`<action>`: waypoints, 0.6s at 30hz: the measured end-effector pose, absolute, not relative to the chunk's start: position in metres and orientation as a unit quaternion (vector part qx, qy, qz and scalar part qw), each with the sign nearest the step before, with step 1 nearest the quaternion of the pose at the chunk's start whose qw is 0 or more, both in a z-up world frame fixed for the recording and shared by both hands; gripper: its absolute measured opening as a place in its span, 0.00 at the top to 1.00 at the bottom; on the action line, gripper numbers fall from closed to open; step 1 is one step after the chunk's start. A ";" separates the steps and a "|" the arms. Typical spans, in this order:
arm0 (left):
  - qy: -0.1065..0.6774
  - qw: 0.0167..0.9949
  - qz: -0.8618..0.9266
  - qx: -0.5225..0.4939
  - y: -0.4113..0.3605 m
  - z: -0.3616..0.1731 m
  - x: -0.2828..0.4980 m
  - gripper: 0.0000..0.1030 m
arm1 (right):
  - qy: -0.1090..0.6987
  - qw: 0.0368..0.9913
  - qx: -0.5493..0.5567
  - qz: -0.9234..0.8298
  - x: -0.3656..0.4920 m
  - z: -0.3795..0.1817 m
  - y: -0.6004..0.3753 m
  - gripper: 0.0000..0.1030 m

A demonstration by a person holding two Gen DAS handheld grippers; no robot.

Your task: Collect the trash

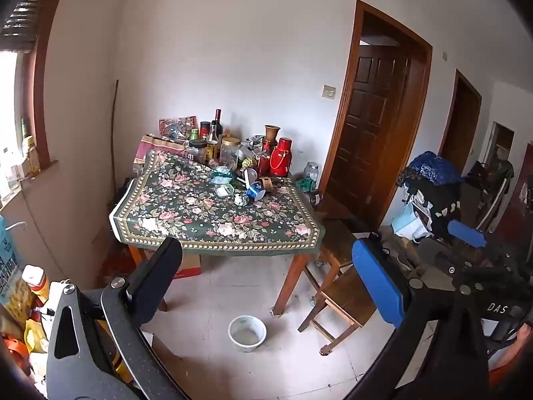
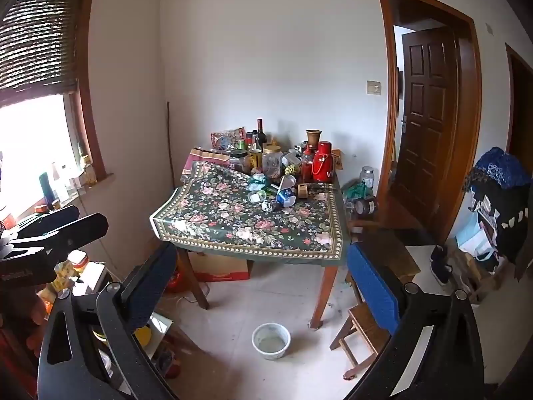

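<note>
A table with a floral cloth (image 1: 216, 223) (image 2: 246, 223) stands ahead against the wall. On it lies trash: a tipped blue and white cup (image 1: 256, 190) (image 2: 285, 197), a crumpled green wrapper (image 1: 221, 174) (image 2: 258, 179), a small clear container (image 1: 224, 190) (image 2: 257, 196) and a crumpled ball (image 1: 240, 199) (image 2: 268, 205). My left gripper (image 1: 266, 286) is open and empty, well short of the table. My right gripper (image 2: 263, 283) is open and empty too. The right gripper shows at the right of the left wrist view (image 1: 466, 233), and the left gripper at the left of the right wrist view (image 2: 56, 230).
Bottles, jars and a red thermos (image 1: 280, 158) (image 2: 322, 163) crowd the table's back. A white bowl (image 1: 247, 332) (image 2: 270, 340) sits on the tiled floor. A wooden stool (image 1: 336, 303) (image 2: 363, 333) stands right of the table. A cardboard box (image 2: 220, 266) lies underneath. Clutter fills the left side.
</note>
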State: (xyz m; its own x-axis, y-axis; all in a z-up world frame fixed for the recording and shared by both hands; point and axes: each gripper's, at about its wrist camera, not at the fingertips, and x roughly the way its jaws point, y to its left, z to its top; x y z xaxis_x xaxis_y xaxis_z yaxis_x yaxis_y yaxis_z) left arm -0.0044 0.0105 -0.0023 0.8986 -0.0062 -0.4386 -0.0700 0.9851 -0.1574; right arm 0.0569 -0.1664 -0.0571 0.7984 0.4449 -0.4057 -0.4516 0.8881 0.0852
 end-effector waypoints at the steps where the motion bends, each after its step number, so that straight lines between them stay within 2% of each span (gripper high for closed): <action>1: 0.225 0.970 0.016 -0.085 0.010 -0.002 -0.005 0.00 | 0.212 0.948 -0.007 0.237 0.057 -0.057 -0.167 0.02; 18: 0.230 0.970 0.009 -0.085 0.006 -0.006 -0.004 0.00 | 0.212 0.949 -0.003 0.233 0.051 -0.055 -0.169 0.02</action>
